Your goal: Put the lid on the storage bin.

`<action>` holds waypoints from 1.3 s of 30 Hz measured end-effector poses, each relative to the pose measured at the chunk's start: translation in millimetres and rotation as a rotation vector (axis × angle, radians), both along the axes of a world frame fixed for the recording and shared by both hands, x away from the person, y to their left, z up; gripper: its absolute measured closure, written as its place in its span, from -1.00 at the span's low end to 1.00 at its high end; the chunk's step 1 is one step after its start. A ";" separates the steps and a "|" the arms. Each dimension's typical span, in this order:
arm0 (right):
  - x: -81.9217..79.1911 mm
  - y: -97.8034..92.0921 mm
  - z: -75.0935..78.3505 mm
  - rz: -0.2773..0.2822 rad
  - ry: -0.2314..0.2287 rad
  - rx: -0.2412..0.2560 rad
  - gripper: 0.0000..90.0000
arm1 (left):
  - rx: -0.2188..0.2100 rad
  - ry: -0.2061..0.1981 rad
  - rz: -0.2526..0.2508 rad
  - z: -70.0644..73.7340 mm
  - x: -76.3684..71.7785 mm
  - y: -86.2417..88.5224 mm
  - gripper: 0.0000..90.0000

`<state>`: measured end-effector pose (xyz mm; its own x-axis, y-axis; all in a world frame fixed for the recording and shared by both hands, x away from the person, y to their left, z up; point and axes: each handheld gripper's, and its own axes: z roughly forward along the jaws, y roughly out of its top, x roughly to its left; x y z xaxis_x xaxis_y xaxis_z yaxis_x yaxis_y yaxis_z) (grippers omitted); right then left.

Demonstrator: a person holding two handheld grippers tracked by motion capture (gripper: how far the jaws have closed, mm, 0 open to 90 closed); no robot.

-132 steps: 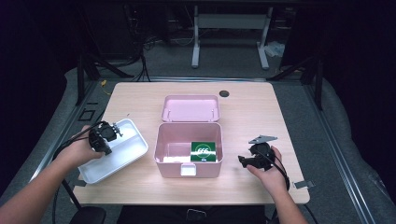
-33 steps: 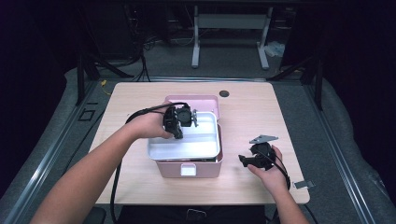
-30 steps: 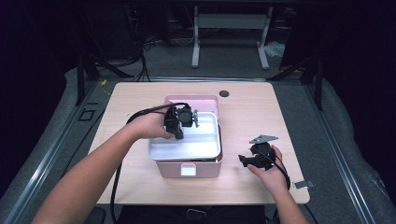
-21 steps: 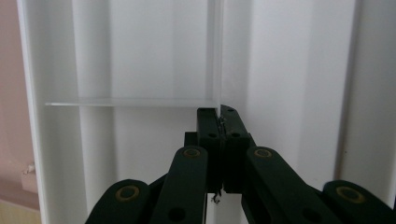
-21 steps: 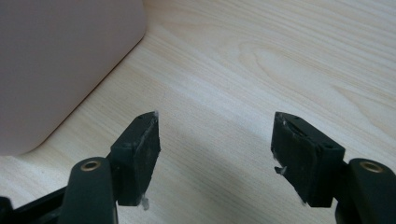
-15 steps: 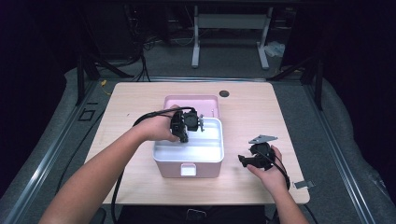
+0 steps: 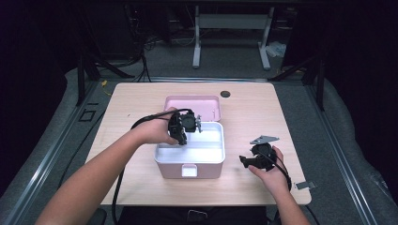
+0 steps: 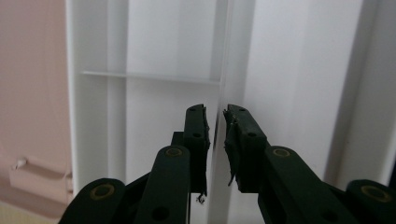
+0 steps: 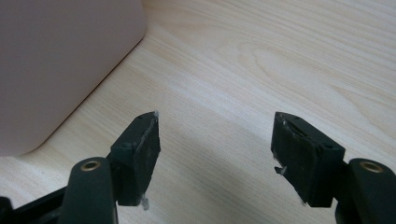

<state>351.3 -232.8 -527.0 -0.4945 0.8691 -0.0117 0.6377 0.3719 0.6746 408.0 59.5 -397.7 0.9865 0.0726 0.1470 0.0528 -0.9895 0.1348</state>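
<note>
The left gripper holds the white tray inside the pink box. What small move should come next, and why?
Probably open the left gripper and lift it away. The white tray already appears to sit level inside the pink box, and the jaws are clamped on its thin divider wall. The right gripper rests open on the table.

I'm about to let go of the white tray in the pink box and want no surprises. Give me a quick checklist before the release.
1. White tray sits inside the pink box, level with its rim: ok.
2. Left gripper closed on the tray's divider wall: ok.
3. Tray fully seated on the box's ledges: cannot tell.
4. Lid open behind, clear of the tray: ok.
5. Right gripper open over the table, clear of the box: ok.
</note>
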 end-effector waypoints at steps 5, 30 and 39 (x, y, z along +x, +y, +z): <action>0.1 0.2 -0.2 0.001 0.000 0.004 -0.28 | 0.005 -0.015 0.046 6.0 -9.3 22.0 0.83; 2.0 3.6 -1.8 -0.009 0.000 -0.015 -0.29 | -0.082 0.097 0.207 -25.0 -24.5 54.1 1.00; 7.3 6.1 -0.9 -0.003 0.001 0.015 -0.29 | -0.033 0.078 0.242 -24.9 -27.0 45.8 1.00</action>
<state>358.6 -226.7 -527.9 -0.4920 0.8706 0.0021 0.6396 0.3599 0.6792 381.0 105.3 -422.6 0.9481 0.3114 0.0649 0.2989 -0.9419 0.1532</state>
